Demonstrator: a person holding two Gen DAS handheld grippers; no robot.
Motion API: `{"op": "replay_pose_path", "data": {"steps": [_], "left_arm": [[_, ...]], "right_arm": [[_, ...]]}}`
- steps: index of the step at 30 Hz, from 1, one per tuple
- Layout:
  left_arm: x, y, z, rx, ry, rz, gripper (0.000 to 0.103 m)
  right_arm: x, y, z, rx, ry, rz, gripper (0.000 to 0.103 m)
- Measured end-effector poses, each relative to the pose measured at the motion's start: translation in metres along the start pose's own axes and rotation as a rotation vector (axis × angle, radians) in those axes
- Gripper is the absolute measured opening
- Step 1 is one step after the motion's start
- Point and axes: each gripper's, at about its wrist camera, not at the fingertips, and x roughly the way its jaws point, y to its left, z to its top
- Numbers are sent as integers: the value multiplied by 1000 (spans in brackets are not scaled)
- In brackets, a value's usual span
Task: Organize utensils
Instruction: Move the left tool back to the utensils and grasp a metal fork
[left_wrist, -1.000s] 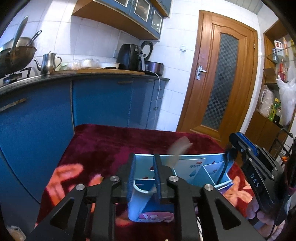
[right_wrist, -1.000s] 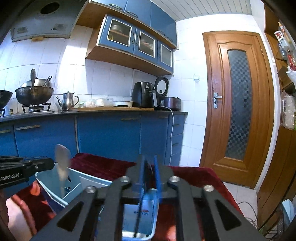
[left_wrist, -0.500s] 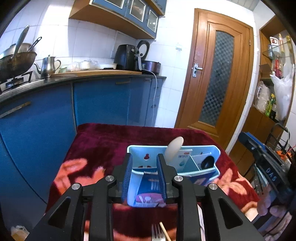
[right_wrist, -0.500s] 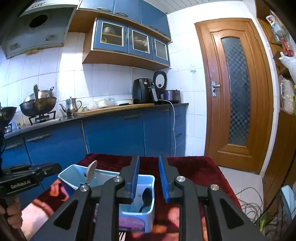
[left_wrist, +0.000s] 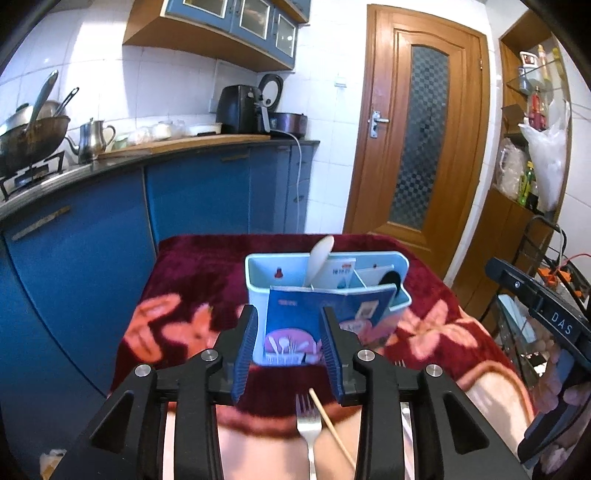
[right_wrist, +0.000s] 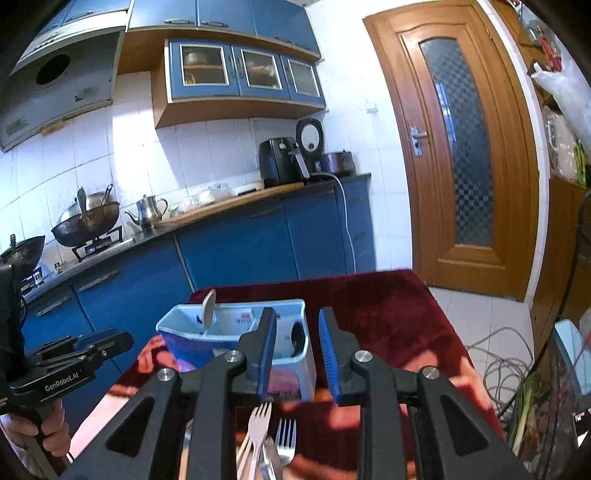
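Observation:
A light blue divided utensil box (left_wrist: 258, 295) stands on the dark red flowered cloth. A white spoon (left_wrist: 319, 256) leans upright in its middle compartment and a black spoon (left_wrist: 392, 277) sits in the right one. My left gripper (left_wrist: 289, 350) hovers just in front of the box with its jaws opening. The box front shows through the gap, and the pads do not touch it. My right gripper (right_wrist: 295, 354) is open and holds nothing, near the right end of the box (right_wrist: 236, 332). Forks (right_wrist: 258, 424) lie below it. A fork (left_wrist: 308, 417) and a chopstick (left_wrist: 328, 421) lie under the left gripper.
Blue kitchen cabinets (left_wrist: 199, 199) run behind the table, with a wok, kettle and appliances on the counter. A wooden door (left_wrist: 417, 147) stands at the back right. Cables (right_wrist: 502, 354) lie on the floor right of the table. A hand (right_wrist: 40, 424) holds the left gripper's handle.
Both grippers were shut on the box walls a second ago. They have let go, widened and drawn back, so the whole box and the loose forks now show.

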Motion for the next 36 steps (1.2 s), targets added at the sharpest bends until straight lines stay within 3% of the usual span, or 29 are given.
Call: {"op": "replay_pose_path", "data": {"steps": [21,36], "left_arm": [[35,6,-57,-22,237,1,35],[64,2,-80,-44,353,-54,35]], "right_arm": [[-8,-22,-69,78,228,-55,34],[1,-37,-90,129,292,-62,38]]}}
